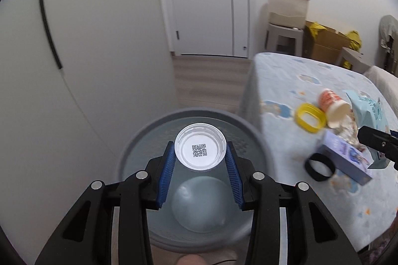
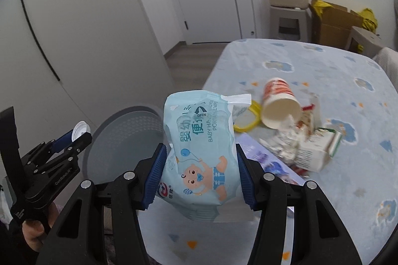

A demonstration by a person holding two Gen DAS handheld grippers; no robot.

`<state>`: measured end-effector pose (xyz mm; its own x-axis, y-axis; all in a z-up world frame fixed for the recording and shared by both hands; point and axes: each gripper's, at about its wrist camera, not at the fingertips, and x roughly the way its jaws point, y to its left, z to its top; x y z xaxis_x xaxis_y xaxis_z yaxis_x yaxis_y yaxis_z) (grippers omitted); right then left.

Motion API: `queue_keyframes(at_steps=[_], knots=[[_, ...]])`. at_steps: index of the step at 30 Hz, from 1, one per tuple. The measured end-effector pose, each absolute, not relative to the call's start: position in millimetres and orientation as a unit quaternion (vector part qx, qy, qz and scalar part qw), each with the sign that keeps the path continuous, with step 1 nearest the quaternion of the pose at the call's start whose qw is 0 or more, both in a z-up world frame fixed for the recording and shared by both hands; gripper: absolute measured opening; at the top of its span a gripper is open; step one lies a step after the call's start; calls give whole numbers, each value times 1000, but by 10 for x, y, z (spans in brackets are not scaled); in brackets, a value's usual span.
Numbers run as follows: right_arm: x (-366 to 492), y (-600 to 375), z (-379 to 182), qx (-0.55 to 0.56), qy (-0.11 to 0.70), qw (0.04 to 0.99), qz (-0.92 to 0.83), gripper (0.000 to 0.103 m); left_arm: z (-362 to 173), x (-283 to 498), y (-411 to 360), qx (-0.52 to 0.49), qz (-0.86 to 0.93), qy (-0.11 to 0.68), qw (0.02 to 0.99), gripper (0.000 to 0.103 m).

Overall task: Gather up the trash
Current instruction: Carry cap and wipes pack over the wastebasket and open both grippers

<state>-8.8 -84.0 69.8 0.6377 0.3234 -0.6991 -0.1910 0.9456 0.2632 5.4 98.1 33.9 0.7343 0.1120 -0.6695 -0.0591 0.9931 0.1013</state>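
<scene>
My left gripper (image 1: 200, 152) is shut on a white round cap (image 1: 200, 140) with a QR code, held over the open grey bin (image 1: 134, 140). In the right wrist view that left gripper (image 2: 80, 137) with the cap (image 2: 80, 129) hangs beside the bin (image 2: 119, 138), a hand gripping its handle. My right gripper (image 2: 200, 153) is shut on a light blue pack of baby wipes (image 2: 199, 130), lifted over the table's left edge. The pack (image 1: 368, 108) and right gripper (image 1: 373, 143) show at the right of the left wrist view.
On the blue-patterned tablecloth (image 2: 335, 202) lie a tipped paper cup (image 2: 279, 103), a yellow ring (image 2: 246, 119), crumpled paper (image 2: 286, 140), a white carton (image 2: 316, 153), a purple box (image 1: 348, 158) and a black ring (image 1: 319, 166). Cardboard boxes (image 2: 333, 26) and a stool (image 2: 288, 21) stand behind; a white door (image 1: 206, 4) beyond.
</scene>
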Motion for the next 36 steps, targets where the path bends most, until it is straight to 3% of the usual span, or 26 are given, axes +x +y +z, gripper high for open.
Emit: queue_keyframes(at_steps=[9, 26, 29, 31, 36], knots=[[339, -16, 520, 48, 417, 880, 220, 53, 110, 263, 1538, -5, 97, 384, 918, 39], [449, 417, 102, 27, 452, 849, 273, 54, -113, 367, 1659, -19, 93, 411, 907, 40], [518, 419, 86, 27, 453, 848, 276, 55, -115, 346, 1671, -18, 95, 410, 907, 51], [512, 414, 94, 29, 451, 848, 278, 62, -111, 339, 1671, -16, 98, 407, 908, 62], [511, 400, 106, 30, 447, 852, 272, 67, -120, 332, 1692, -16, 107, 407, 907, 69]])
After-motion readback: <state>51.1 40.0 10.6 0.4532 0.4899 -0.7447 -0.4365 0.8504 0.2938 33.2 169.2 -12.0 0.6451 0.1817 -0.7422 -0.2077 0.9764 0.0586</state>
